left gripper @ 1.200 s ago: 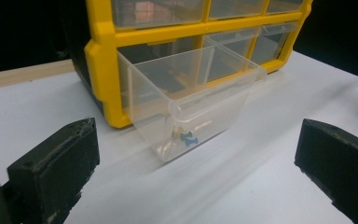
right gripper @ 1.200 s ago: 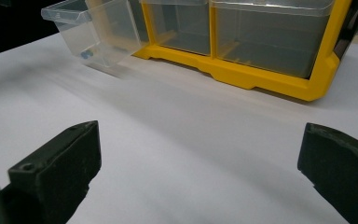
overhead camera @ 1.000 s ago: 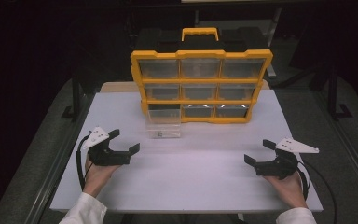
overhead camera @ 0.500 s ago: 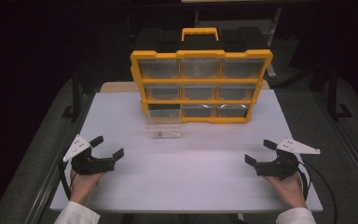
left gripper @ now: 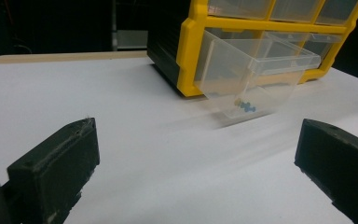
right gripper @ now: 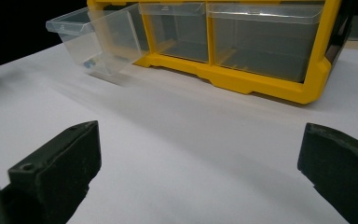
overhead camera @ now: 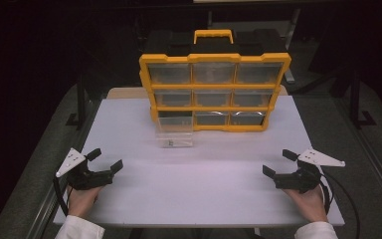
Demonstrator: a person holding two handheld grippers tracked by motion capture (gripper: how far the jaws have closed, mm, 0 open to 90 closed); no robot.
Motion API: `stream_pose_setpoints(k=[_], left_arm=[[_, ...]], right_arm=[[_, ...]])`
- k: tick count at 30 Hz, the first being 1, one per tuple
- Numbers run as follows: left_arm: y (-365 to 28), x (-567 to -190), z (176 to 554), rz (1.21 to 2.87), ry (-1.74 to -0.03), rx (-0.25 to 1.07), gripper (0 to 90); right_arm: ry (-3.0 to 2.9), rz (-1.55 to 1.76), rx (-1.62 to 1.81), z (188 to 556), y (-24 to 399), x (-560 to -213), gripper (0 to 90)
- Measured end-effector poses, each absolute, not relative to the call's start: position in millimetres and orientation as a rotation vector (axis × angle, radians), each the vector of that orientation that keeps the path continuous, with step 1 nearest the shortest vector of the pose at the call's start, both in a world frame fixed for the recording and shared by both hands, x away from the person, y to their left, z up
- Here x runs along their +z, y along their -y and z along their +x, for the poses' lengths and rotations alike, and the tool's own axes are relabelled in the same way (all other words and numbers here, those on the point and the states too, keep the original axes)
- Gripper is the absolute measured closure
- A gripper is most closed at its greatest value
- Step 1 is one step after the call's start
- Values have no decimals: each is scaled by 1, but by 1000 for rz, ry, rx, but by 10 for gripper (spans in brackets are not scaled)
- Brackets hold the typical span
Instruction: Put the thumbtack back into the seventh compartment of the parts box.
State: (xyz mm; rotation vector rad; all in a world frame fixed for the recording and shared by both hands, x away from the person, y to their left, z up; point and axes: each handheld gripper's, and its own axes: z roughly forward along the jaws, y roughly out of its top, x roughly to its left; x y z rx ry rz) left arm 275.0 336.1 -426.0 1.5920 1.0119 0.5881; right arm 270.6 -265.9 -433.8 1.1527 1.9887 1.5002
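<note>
Looking down from the high view, the left gripper (overhead camera: 103,165) rests on the white bench (overhead camera: 199,189) with its jaws apart, and the right gripper (overhead camera: 279,163) rests likewise at the opposite side, jaws apart and holding nothing. Ahead of both, between them, stands the yellow organizer (overhead camera: 214,89), its bottom-left clear drawer (overhead camera: 174,135) pulled out.

From the left gripper view, the drawer (left gripper: 251,79) sits ahead and to the right of the spread jaws, well apart from them, tilted forward, with small blue bits (left gripper: 247,108) inside.

From the right gripper view, the drawer (right gripper: 98,39) lies ahead and left of the open jaws, the organizer (right gripper: 270,84) straight ahead.
</note>
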Motion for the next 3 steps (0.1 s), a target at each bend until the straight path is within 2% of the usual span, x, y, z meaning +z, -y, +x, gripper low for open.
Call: stream_pose_setpoints(k=[3], left_arm=[[-335, -425, 276, 1599, -998, 580, 0]], right_arm=[[-1984, 1151, 1500, 270, 266, -433, 0]])
